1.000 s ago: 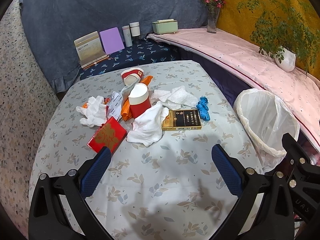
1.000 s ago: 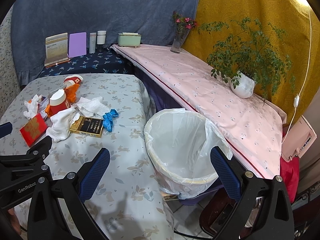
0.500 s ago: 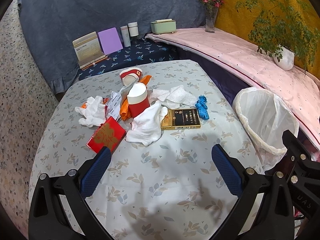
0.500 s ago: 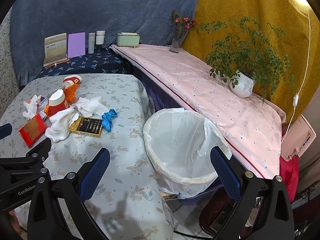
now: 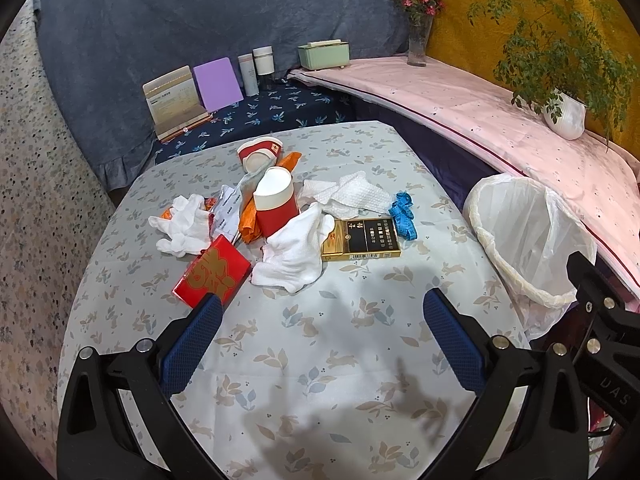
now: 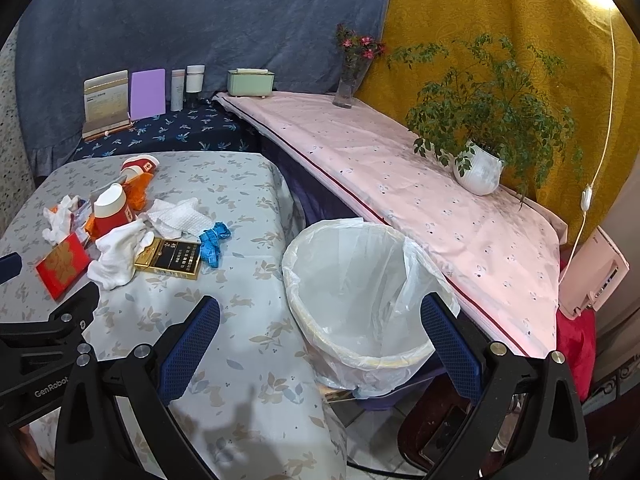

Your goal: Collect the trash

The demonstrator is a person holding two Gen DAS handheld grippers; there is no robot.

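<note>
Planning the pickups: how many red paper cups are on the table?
2: one red paper cup upright mid-pile, another tipped over behind it. More could hide under the tissues.

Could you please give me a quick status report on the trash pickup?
Left tool and right tool open, empty. Trash heap untouched: crumpled white cloth, gold-and-black flat box. White-lined round bin beside table, nothing blocking.

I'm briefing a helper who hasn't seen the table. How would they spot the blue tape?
On the leaf-patterned table, find the trash pile. At its edge nearest the white-lined bin, right of the gold-and-black box, lies the crumpled blue tape, the pile's only blue thing.
</note>
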